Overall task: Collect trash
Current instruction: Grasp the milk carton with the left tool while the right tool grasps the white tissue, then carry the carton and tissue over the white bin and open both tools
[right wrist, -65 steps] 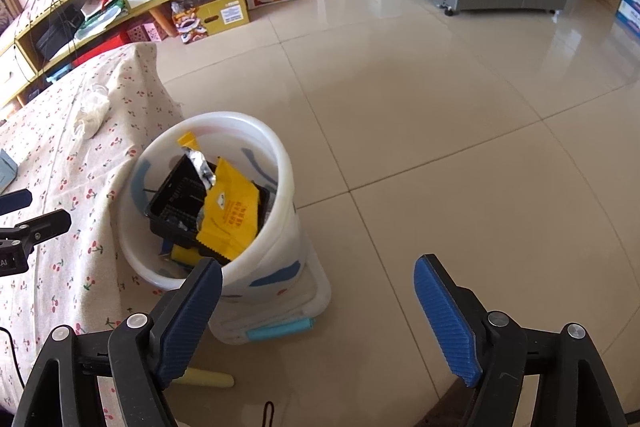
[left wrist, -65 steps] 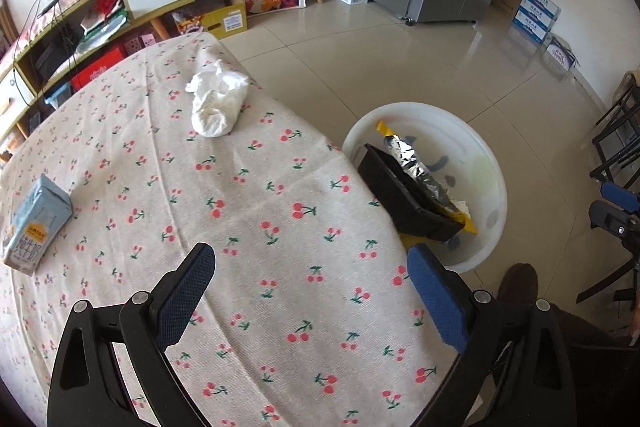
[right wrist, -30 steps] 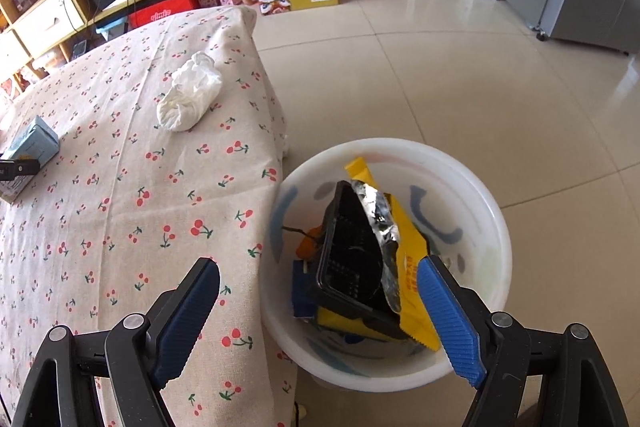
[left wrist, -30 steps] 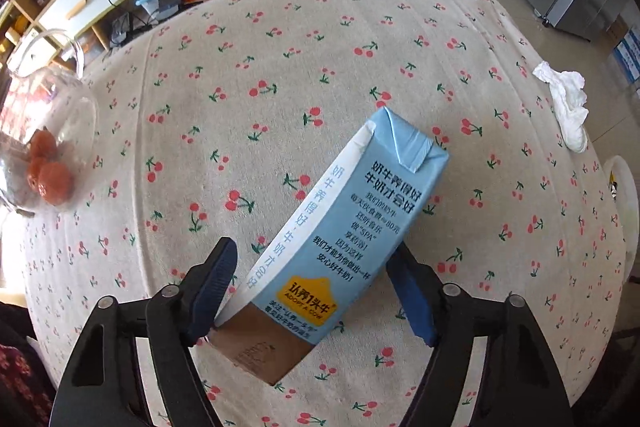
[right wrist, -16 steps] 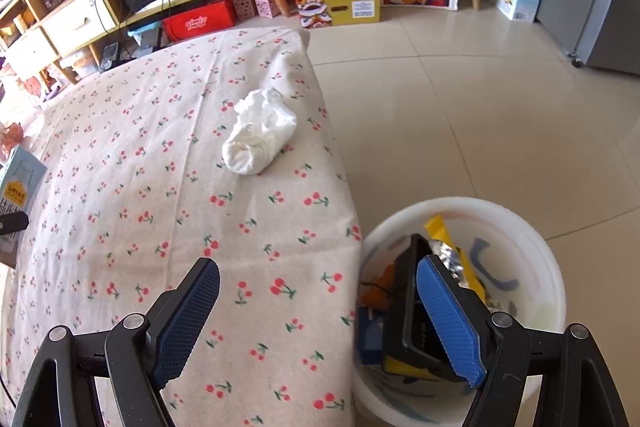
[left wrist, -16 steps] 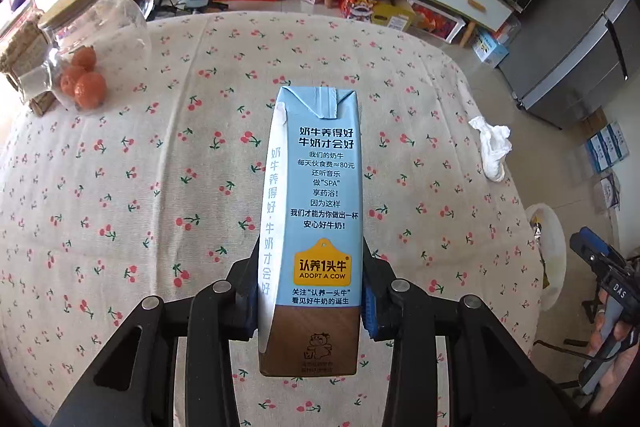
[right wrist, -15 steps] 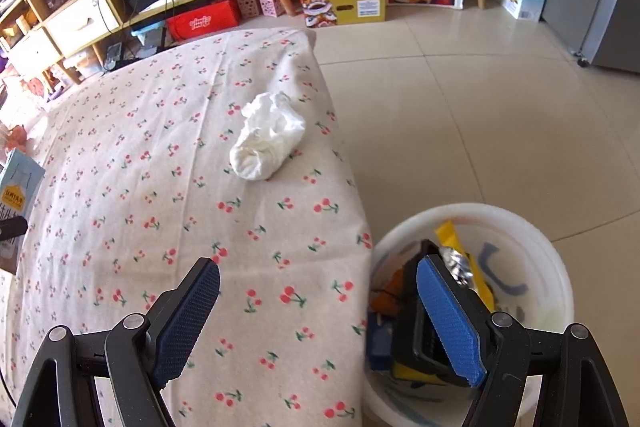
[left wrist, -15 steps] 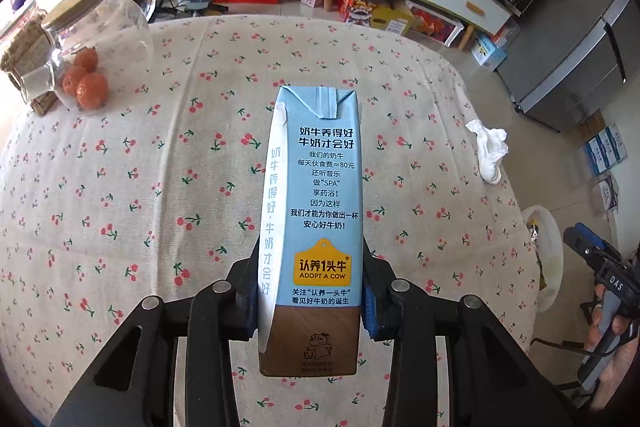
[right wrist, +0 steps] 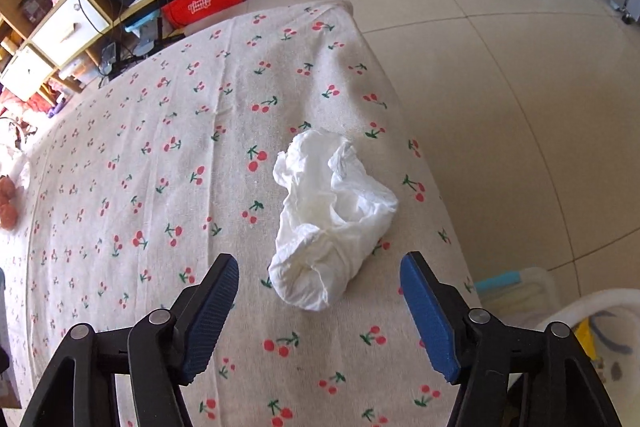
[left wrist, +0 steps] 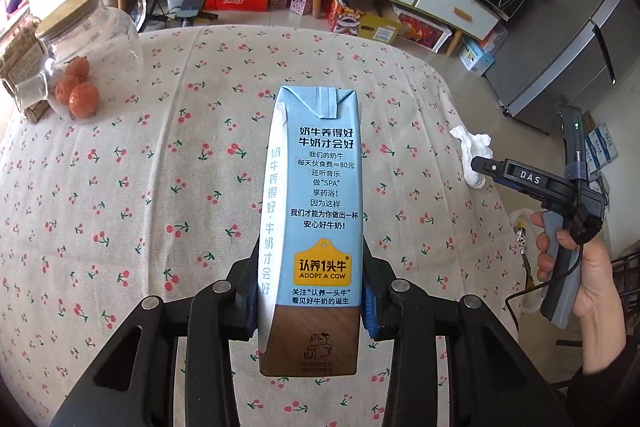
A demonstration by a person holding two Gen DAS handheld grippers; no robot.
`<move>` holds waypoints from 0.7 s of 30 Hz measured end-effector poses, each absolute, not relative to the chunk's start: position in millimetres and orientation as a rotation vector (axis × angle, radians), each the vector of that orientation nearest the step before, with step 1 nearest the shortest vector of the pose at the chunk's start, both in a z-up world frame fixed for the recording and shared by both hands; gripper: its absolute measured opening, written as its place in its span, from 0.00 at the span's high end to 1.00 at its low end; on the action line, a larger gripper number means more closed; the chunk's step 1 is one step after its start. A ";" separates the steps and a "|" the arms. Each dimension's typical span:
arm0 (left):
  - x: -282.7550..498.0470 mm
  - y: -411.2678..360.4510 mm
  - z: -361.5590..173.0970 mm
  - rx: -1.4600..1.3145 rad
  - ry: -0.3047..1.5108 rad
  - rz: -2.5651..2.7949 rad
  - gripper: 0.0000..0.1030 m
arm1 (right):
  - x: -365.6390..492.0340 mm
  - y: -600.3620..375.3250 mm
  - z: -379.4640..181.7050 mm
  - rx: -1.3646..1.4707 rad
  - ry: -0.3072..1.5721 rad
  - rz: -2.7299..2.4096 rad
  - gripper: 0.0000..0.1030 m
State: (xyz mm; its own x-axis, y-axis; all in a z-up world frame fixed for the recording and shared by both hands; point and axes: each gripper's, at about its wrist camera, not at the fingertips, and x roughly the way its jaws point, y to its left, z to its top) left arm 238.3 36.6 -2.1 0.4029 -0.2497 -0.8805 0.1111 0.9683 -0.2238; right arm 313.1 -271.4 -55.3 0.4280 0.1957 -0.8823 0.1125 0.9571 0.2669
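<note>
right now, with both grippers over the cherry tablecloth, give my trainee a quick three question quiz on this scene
1. True or false: the left gripper is clamped on the blue milk carton.
2. Which item lies ahead of the right gripper, between its fingers? A) crumpled white tissue B) glass jar C) a spoon
3. Fill in: beside the table, at the lower right of the right wrist view, the rim of the white ____ shows.

Key: 1 true. 2 A; the jaws are closing but the pads do not touch it yet. 3 bin, with a yellow wrapper visible inside.
</note>
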 end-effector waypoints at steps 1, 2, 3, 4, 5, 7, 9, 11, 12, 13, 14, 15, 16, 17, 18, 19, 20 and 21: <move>238.0 35.6 -2.4 -0.132 1.133 -0.228 0.61 | 317.1 -269.0 -60.1 0.296 1.145 0.039 0.37; 237.9 34.8 -2.6 -0.128 1.132 -0.228 0.61 | 319.4 -268.5 -64.5 0.289 1.155 0.027 0.47; 237.5 33.7 -2.8 -0.126 1.132 -0.228 0.61 | 321.5 -267.6 -68.3 0.282 1.164 0.019 0.52; 236.8 32.7 -2.6 -0.125 1.131 -0.231 0.61 | 322.3 -267.0 -70.6 0.289 1.164 0.028 0.58; 235.5 31.5 -2.0 -0.125 1.130 -0.235 0.61 | 321.3 -267.2 -71.1 0.299 1.160 0.042 0.66; 232.4 28.3 0.3 -0.123 1.124 -0.242 0.61 | 317.6 -263.5 -66.6 0.261 1.147 0.041 0.69; 228.5 25.5 3.8 -0.130 1.116 -0.252 0.61 | 309.6 -261.7 -60.8 0.228 1.146 0.046 0.71; 223.8 22.0 8.0 -0.141 1.106 -0.263 0.61 | 296.5 -264.9 -52.2 0.231 1.140 0.052 0.71; 220.6 19.2 10.2 -0.143 1.100 -0.269 0.61 | 288.7 -267.2 -47.2 0.232 1.136 0.059 0.71; 216.8 16.3 12.4 -0.143 1.093 -0.272 0.61 | 279.7 -269.7 -42.0 0.227 1.129 0.063 0.71; 212.6 12.4 14.5 -0.140 1.087 -0.279 0.61 | 270.7 -271.4 -36.6 0.215 1.123 0.065 0.71; 208.2 7.9 16.3 -0.134 1.082 -0.289 0.61 | 260.7 -272.8 -31.0 0.201 1.115 0.065 0.71; 203.5 3.0 17.8 -0.122 1.077 -0.297 0.61 | 249.5 -275.7 -25.1 0.187 1.107 0.063 0.71; 198.1 -2.4 18.8 -0.110 1.071 -0.304 0.61 | 239.5 -278.3 -20.2 0.177 1.098 0.058 0.71; 193.3 -6.8 19.1 -0.100 1.067 -0.311 0.61 | 227.8 -281.8 -15.6 0.171 1.089 0.054 0.71; 188.4 -10.6 19.0 -0.097 1.065 -0.318 0.61 | 217.8 -285.2 -12.0 0.166 1.082 0.053 0.71; 183.6 -14.4 18.6 -0.098 1.067 -0.328 0.61 | 206.7 -289.2 -8.5 0.164 1.074 0.053 0.71; 178.9 -18.3 18.0 -0.101 1.069 -0.338 0.61 | 195.6 -293.6 -5.7 0.165 1.067 0.054 0.71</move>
State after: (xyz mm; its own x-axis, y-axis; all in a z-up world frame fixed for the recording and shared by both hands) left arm 178.9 -18.3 18.0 0.4355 -0.3194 -0.8416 0.2228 0.9441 -0.2431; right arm 195.6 -293.6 -5.7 0.4830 0.1242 -0.8667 0.0355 0.9863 0.1611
